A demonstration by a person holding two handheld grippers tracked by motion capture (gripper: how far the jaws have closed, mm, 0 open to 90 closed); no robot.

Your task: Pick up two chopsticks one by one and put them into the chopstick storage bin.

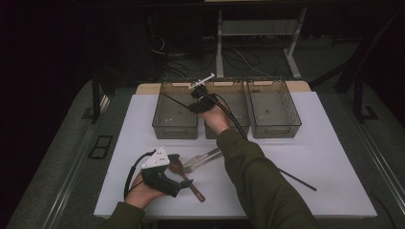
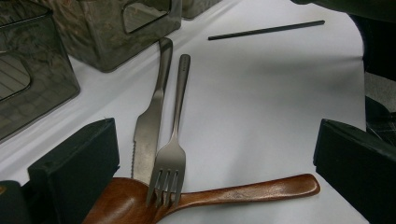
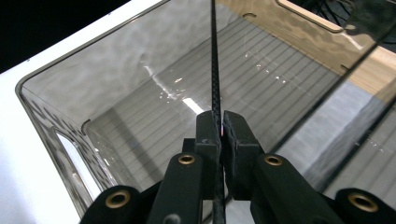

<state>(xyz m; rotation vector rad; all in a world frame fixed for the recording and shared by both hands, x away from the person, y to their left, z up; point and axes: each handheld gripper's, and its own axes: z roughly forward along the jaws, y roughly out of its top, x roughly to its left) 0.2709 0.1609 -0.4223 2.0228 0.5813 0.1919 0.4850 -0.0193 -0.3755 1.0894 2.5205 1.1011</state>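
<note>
My right hand-held gripper pinches a thin, stiff, light chopstick near one end; left hand-held gripper gapes wide, empty.

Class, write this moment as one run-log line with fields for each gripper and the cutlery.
right gripper: shut on thin black chopstick, over left smoky plastic bin | left gripper: open, around wooden spoon, steel fork | second black chopstick: on table
</note>
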